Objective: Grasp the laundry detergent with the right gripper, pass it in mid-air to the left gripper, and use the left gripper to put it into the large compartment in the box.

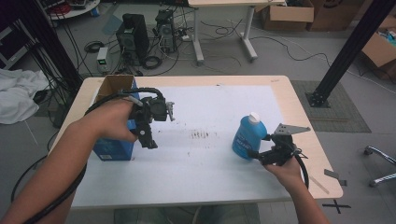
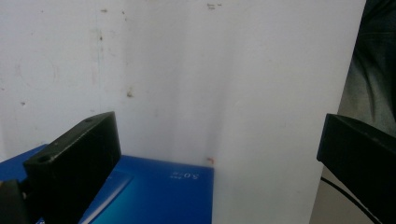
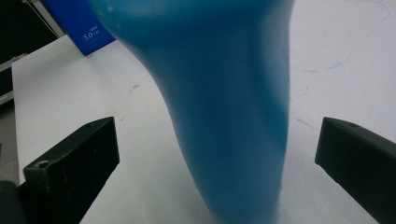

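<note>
A blue bottle [image 1: 249, 135] with a white cap stands on the white mat [image 1: 210, 172] at the right. My right gripper [image 1: 256, 152] is low beside it, on the near side, and open. In the right gripper view the bottle [image 3: 233, 102] stands between the wide-apart jaws of that gripper [image 3: 219, 140], and neither jaw touches it. A blue box [image 1: 112, 148] with an open cardboard top stands at the table's left edge. My left gripper [image 1: 148, 135] hangs open by the box's right side, pointing down. Its own view looks through the open left gripper [image 2: 219, 140] onto the box's corner [image 2: 154, 191] and the mat.
Dark specks [image 1: 201, 135] mark the mat's middle. The wooden table [image 1: 299, 107] ends just right of the bottle. On the floor behind are computer towers [image 1: 133, 35], a desk [image 1: 224, 28], cardboard boxes [image 1: 287, 16] and a black post [image 1: 348, 51]. White cloth [image 1: 16, 95] lies at the left.
</note>
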